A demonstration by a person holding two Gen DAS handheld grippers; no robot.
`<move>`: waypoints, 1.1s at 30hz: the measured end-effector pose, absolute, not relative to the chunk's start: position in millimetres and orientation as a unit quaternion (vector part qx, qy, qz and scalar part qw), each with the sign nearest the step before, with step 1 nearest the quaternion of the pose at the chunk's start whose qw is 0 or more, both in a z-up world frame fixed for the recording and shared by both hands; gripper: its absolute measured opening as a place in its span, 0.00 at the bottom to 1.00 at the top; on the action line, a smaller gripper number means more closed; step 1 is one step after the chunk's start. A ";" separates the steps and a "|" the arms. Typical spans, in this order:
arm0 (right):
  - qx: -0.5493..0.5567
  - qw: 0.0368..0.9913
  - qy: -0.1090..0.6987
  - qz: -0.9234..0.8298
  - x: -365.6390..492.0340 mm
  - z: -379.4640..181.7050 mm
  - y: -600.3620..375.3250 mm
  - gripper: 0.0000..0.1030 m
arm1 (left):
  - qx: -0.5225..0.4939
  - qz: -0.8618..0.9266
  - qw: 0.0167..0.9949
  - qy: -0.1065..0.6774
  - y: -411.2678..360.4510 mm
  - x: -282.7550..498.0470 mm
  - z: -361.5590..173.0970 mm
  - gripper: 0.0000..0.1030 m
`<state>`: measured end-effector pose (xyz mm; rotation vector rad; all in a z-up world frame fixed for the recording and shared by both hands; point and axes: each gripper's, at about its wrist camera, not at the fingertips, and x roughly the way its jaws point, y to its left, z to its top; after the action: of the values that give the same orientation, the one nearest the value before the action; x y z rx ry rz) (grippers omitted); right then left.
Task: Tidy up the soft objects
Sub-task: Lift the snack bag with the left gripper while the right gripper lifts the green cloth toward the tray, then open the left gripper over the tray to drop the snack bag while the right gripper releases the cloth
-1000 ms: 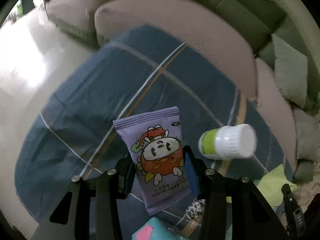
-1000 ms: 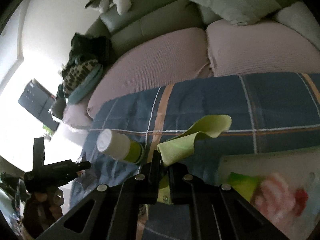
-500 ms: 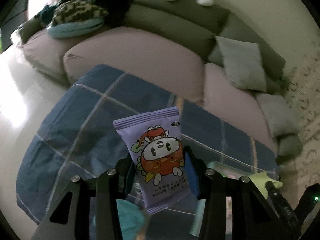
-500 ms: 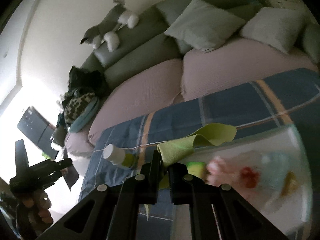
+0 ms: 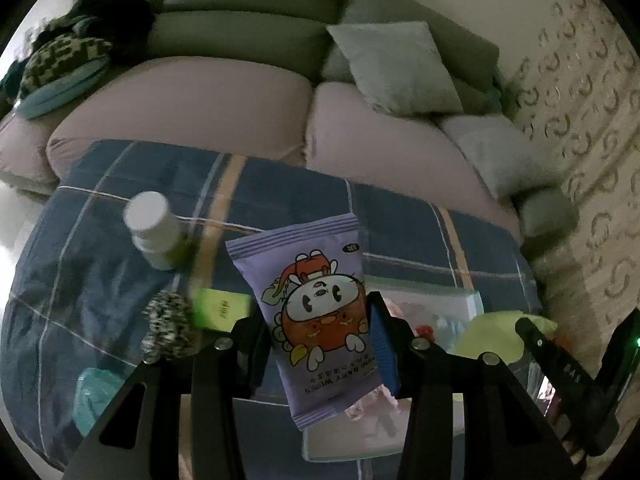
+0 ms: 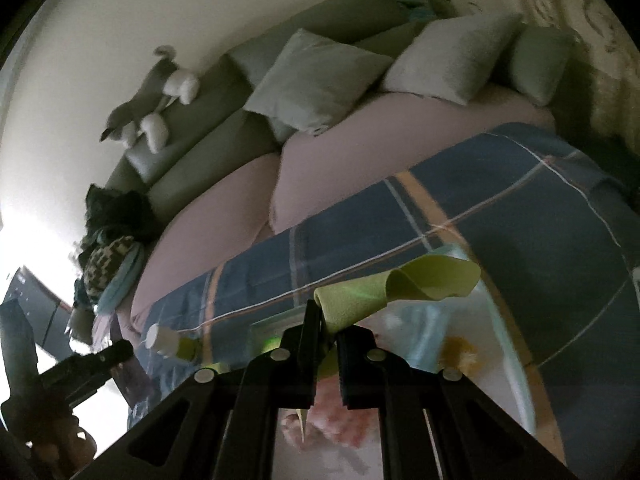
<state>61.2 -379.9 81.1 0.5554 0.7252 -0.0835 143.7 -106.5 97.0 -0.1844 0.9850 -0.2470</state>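
A purple baby-wipes pack (image 5: 316, 312) with a cartoon print stands upright between the fingers of my left gripper (image 5: 316, 340), which is shut on it above the blue plaid blanket (image 5: 100, 280). My right gripper (image 6: 328, 320) is shut on a folded yellow-green cloth (image 6: 400, 288) that sticks up past its fingertips. That cloth (image 5: 496, 336) and the right gripper (image 5: 560, 364) also show at the right of the left wrist view. A clear bin (image 6: 508, 340) with pink and yellow soft items lies directly under the cloth.
On the blanket stand a white bottle with a green label (image 5: 152, 232), a green packet (image 5: 218, 308), a speckled ball (image 5: 168, 328) and a teal item (image 5: 96, 392). Behind is a sofa with pink seat cushions (image 5: 192, 100), grey pillows (image 6: 320, 80) and a plush toy (image 6: 152, 108).
Both views have swung from the blanket's left part toward the clear bin, and the sofa back came into view. The wipes pack and the cloth stayed gripped throughout.
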 end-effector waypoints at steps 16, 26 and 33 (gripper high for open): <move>0.279 0.865 0.413 -0.060 83.9 28.7 -408.6 0.08 | -0.005 -0.175 0.837 0.518 -202.0 145.7 29.2 0.46; 0.264 0.835 0.476 -0.085 97.5 -10.7 -407.3 0.10 | 0.036 -0.187 0.810 0.554 -230.9 140.4 -14.2 0.46; 0.245 0.822 0.505 -0.101 103.4 -25.8 -405.4 0.10 | 0.043 -0.190 0.801 0.566 -235.0 139.7 -28.8 0.46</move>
<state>103.4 -405.4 -25.8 0.5203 1.0745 -0.2159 139.7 -235.0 -28.8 0.0915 1.2139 -0.4076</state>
